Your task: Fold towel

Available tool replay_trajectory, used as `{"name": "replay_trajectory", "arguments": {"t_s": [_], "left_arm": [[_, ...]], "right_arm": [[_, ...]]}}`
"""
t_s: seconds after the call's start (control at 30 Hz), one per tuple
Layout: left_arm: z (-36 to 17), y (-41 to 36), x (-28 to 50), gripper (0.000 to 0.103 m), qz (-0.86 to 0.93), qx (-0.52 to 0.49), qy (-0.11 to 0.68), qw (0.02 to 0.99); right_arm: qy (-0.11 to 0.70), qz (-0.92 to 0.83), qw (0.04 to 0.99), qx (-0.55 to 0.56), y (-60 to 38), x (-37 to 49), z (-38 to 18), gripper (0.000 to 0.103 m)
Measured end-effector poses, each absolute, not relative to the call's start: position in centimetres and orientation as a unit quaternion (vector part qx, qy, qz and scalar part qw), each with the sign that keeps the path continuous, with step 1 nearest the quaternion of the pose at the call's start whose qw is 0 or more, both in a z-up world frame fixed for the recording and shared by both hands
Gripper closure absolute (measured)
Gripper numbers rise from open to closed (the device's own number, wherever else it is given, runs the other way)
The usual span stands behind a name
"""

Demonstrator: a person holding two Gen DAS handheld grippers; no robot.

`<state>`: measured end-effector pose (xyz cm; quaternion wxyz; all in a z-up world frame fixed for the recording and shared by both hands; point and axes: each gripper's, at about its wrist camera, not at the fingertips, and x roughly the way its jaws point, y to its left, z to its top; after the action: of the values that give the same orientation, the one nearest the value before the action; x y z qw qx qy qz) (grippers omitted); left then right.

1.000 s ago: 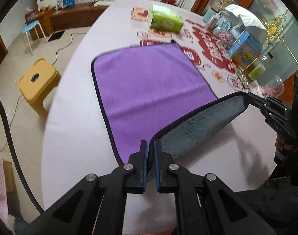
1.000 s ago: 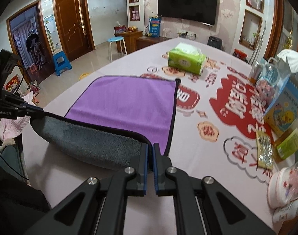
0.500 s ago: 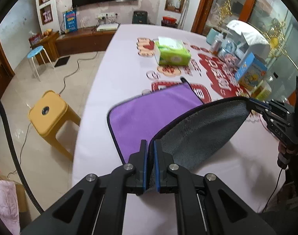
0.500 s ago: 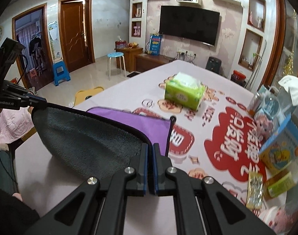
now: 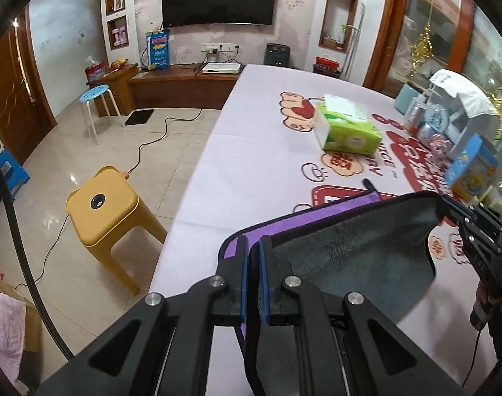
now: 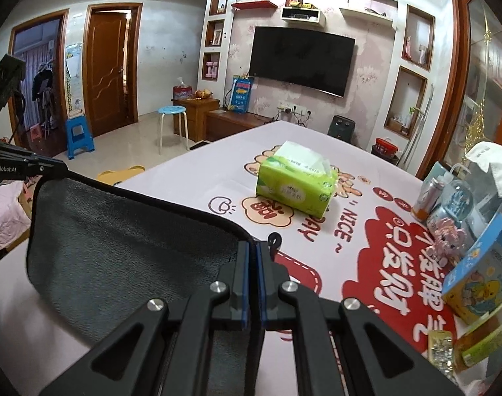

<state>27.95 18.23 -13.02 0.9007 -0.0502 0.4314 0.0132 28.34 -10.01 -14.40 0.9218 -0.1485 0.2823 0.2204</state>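
While your left gripper (image 5: pixel 253 275) and right gripper (image 6: pixel 252 280) each pinch a near corner of the purple-and-grey microfibre towel (image 5: pixel 356 257), fingers pressed on its hem, the cloth arches above the pink printed bench (image 5: pixel 260 151); next, lower both corners onto the far edge.

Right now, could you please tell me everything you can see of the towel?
The towel is soft, plush-looking cloth, purple on one face and grey on the other, edged in black trim with a small black loop at one corner. The left gripper and right gripper each pinch a corner of one edge, holding it raised, grey side showing. The purple part beyond lies on the table.
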Motion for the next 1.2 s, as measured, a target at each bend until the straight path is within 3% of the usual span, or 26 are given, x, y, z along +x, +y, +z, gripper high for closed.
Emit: {"name": "replay_trajectory", "arguments": {"t_s": [0.37,0.5,0.7,0.83,0.9,1.2], "left_arm": [[-18.0,19.1,31.0,0.098,0.050,-0.085,0.448,0.889],[-18.5,19.4,31.1,0.082,0.058,-0.095,0.454,0.884],[-17.8,19.0,30.2,0.056,0.060,-0.101,0.449,0.886],[-16.8,18.4,29.0,0.033,0.074,-0.088,0.445,0.888],[-16.1,18.1,28.2,0.026,0.080,-0.079,0.440,0.891],[-13.0,17.5,23.0,0.019,0.065,-0.087,0.428,0.897]], "right_arm": [[0.309,0.172,0.923,-0.150,-8.9,30.7,-19.4,0.097],[0.318,0.170,0.921,-0.150,-8.7,30.9,-19.9,0.093],[0.327,0.158,0.922,-0.133,-9.2,31.1,-19.5,0.062],[0.323,0.149,0.926,-0.124,-9.7,30.6,-18.4,0.052],[0.320,0.145,0.929,-0.119,-10.0,30.1,-17.7,0.047],[0.309,0.120,0.938,-0.103,-11.0,25.6,-14.2,0.035]]}}
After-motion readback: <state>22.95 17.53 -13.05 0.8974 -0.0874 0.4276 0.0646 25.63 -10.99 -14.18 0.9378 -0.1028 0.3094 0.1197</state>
